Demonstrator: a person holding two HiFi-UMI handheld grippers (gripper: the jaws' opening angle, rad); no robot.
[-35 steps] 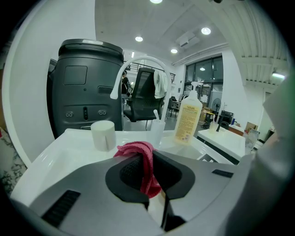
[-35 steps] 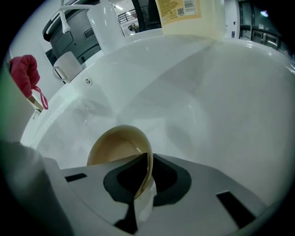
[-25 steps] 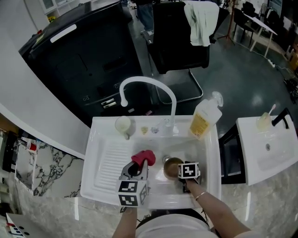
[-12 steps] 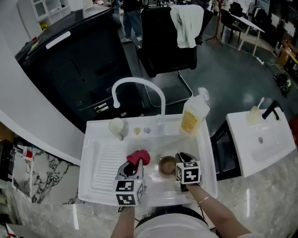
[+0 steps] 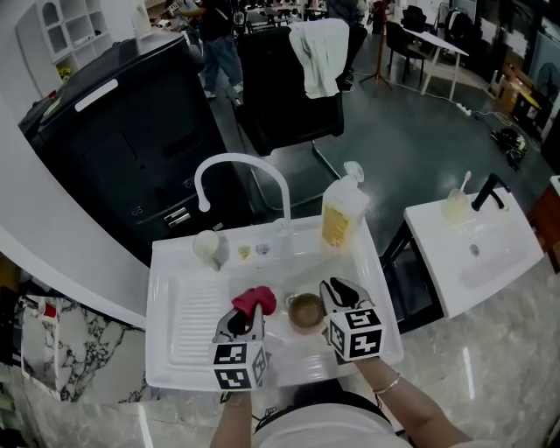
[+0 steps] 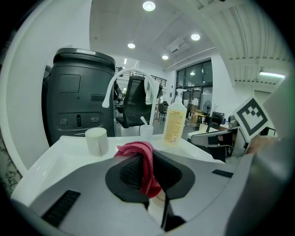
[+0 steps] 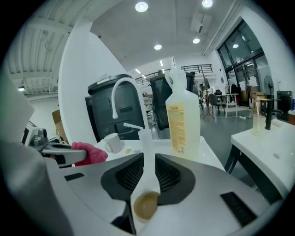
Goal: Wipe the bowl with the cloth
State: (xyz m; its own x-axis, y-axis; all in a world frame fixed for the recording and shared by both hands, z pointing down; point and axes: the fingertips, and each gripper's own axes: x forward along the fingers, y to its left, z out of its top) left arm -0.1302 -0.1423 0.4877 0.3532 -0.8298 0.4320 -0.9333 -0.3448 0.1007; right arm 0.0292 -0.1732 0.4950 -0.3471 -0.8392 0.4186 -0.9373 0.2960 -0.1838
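While my left hand-held gripper (image 5: 248, 313) clamps the cloth (image 5: 255, 300), my right hand-held gripper (image 5: 336, 290) hangs empty, jaws apart, just been opening | bowl (image 5: 304, 311): upright in the sink (image 5: 179, 262), below and between both | cloth: just left of the bowl

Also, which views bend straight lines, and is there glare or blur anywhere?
Left gripper view and right gripper view: strong fisheye bending, black corners, ceiling lamps blown out white, yet the cloth looks sharp. Head view: milder bending at the edges, faucet sharp, bright streaks on the glossy counter.
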